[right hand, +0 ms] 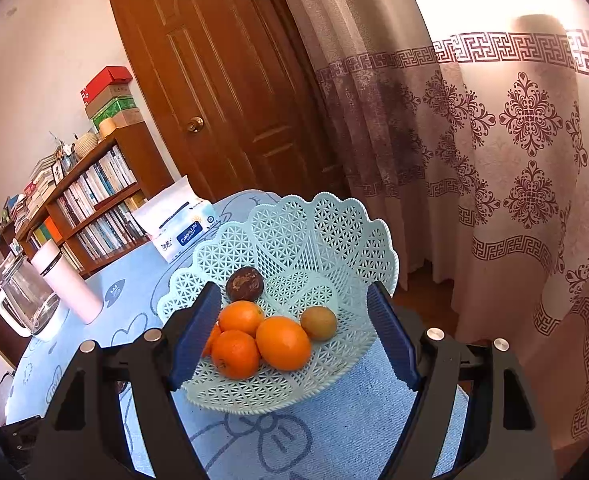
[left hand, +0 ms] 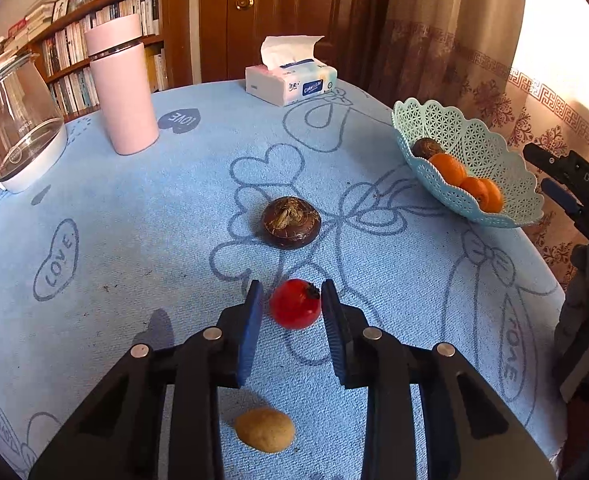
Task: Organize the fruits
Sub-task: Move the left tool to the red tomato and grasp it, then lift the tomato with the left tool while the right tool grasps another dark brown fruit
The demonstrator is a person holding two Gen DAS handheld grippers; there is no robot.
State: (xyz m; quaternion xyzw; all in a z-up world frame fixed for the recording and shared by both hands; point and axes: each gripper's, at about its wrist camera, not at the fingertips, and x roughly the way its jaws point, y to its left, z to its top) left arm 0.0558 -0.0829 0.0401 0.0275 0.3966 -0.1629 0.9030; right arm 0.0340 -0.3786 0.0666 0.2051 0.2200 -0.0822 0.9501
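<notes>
Left tool (left hand: 292, 306) straddles red fruit (left hand: 295, 304) (pads apart).

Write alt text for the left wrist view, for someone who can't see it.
Open left tongs straddle a red fruit on a blue tablecloth. Beyond lies a brown fruit; a tan one lies nearer the camera, and a basket of oranges sits at right.

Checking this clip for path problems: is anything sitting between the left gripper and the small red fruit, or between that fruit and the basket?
Nothing visible blocks either. The left gripper is open with the red fruit already between its fingers. Toward the basket lies bare tablecloth; the dark brown fruit sits off that line, farther ahead.
</notes>
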